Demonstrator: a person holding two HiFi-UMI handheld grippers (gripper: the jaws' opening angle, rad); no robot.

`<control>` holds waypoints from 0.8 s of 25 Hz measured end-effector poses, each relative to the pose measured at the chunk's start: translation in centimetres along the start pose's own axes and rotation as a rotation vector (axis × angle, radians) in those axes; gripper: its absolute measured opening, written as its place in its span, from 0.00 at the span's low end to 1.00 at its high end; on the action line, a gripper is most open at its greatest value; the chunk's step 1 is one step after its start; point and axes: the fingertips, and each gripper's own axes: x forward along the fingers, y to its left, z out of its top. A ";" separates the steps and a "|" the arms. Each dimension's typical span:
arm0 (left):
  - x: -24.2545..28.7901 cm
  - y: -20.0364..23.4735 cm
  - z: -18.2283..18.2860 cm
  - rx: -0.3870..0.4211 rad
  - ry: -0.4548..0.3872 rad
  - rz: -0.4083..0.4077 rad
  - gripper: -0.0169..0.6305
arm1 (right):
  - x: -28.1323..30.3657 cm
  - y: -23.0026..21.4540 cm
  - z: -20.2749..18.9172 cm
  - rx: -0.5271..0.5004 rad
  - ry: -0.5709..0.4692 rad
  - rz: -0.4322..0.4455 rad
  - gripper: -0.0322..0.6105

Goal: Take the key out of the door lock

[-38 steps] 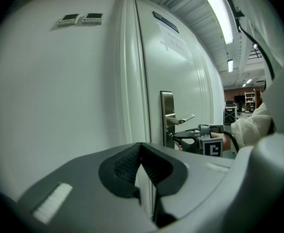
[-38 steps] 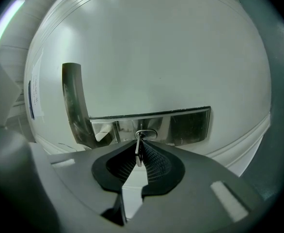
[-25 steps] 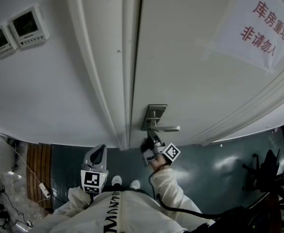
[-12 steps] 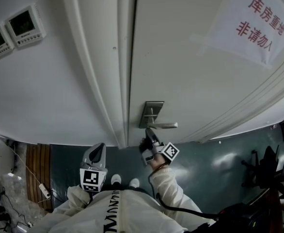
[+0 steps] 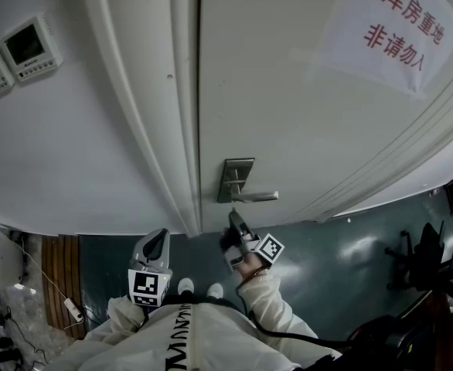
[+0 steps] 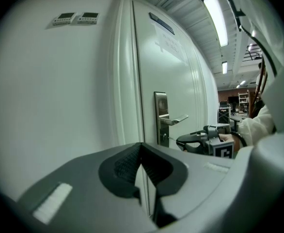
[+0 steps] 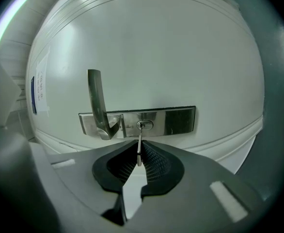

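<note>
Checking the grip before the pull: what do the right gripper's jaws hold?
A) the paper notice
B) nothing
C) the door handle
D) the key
D: the right gripper has its pads closed on the thin key, which lines up with the keyhole in the lock plate.

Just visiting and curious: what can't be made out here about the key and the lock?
- Right gripper view: the key, pinched in the right gripper, shows edge-on; whether its tip is out of the keyhole is unclear.
- Head view: key too small to pick out.
- Left gripper view: door sign too slanted to read.
</note>
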 end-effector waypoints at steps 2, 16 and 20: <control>0.2 0.0 -0.1 0.001 -0.001 -0.004 0.03 | -0.4 0.1 -0.1 -0.025 0.000 -0.011 0.09; 1.4 -1.5 0.2 0.001 -0.012 -0.069 0.03 | -3.0 2.9 -1.2 -0.450 0.052 -0.182 0.09; 1.6 -1.9 0.3 0.000 -0.014 -0.080 0.03 | -3.1 4.4 -1.6 -0.624 0.070 -0.197 0.09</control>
